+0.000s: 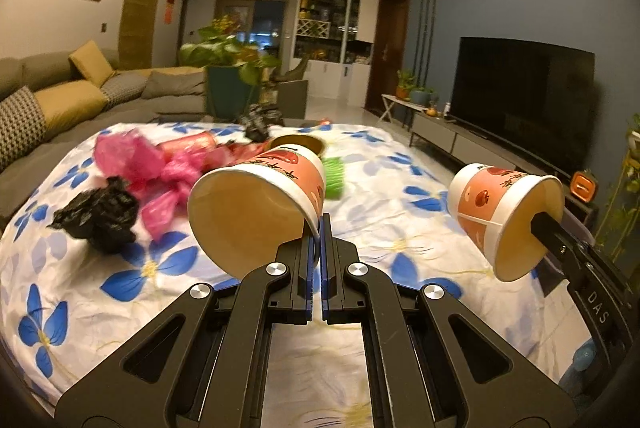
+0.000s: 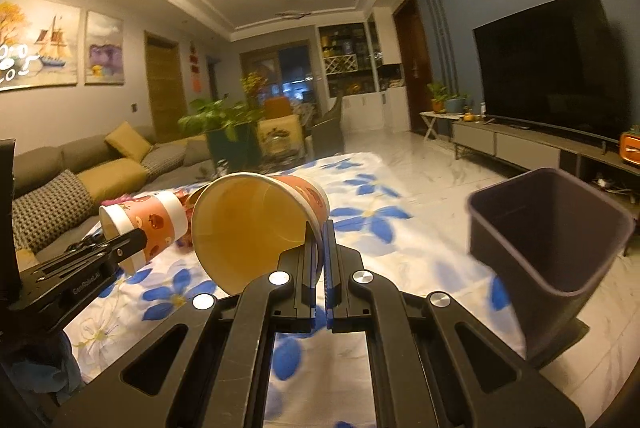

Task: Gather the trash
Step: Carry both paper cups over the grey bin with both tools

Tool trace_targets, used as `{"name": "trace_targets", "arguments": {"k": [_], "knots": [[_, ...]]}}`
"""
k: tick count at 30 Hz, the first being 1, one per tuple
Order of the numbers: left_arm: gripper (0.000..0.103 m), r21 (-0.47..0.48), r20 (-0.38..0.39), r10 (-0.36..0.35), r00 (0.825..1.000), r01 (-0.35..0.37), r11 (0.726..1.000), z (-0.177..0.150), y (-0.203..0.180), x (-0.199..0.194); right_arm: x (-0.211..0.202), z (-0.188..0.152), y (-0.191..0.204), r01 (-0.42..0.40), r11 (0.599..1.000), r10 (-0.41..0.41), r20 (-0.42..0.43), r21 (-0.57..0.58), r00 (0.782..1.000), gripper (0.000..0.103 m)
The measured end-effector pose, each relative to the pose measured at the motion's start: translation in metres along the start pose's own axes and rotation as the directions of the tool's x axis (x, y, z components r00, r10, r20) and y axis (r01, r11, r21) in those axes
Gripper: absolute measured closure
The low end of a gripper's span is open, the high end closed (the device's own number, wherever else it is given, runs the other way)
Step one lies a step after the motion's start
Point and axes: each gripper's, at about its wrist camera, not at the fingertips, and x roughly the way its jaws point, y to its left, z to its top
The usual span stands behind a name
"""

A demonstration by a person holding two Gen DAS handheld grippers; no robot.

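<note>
The table (image 1: 120, 292) stood between the sofa (image 1: 72, 95) on the left and the television (image 1: 524, 87) on the right, with a potted plant (image 1: 228, 67) behind its far edge. On the table's left part lay a crumpled bag (image 1: 100, 214) nearest the camera, a wrapper heap (image 1: 156, 167) behind it and a third cup (image 1: 300, 143) farther back. A bin (image 2: 548, 248) stood off the table's right side, on the floor.

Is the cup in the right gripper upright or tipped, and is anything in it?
Tipped and empty. The paper cup, pinched by its rim in the right gripper, lies nearly on its side, mouth toward the camera, showing a bare interior.
</note>
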Motion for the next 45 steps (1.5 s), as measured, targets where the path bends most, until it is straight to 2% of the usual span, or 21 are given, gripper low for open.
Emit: {"name": "trace_targets", "arguments": {"k": [11, 20, 32, 38, 45], "knots": [[0.101, 0.063, 0.003, -0.095, 0.995, 0.094, 0.994, 0.012, -0.065, 0.010, -0.026, 0.012, -0.051, 0.135, 0.990, -0.137, 0.040, 0.048, 0.990, 0.099], [0.101, 0.135, 0.005, -0.202, 0.979, 0.200, 0.970, 0.020, -0.128, 0.024, -0.045, 0.021, -0.093, 0.251, 0.964, -0.258, 0.083, 0.086, 0.963, 0.099], [0.101, 0.195, -0.013, -0.377, 0.926, 0.372, 0.907, 0.023, -0.209, 0.049, -0.055, 0.030, -0.157, 0.417, 0.896, -0.434, 0.110, 0.150, 0.894, 0.099], [0.101, 0.236, -0.023, -0.450, 0.893, 0.442, 0.865, 0.020, -0.240, 0.059, -0.048, 0.033, -0.176, 0.448, 0.877, -0.469, 0.103, 0.172, 0.877, 0.099], [0.101, 0.252, -0.053, -0.490, 0.870, 0.486, 0.837, 0.014, -0.264, 0.077, -0.046, 0.032, -0.184, 0.472, 0.862, -0.495, 0.105, 0.184, 0.863, 0.099]]}}
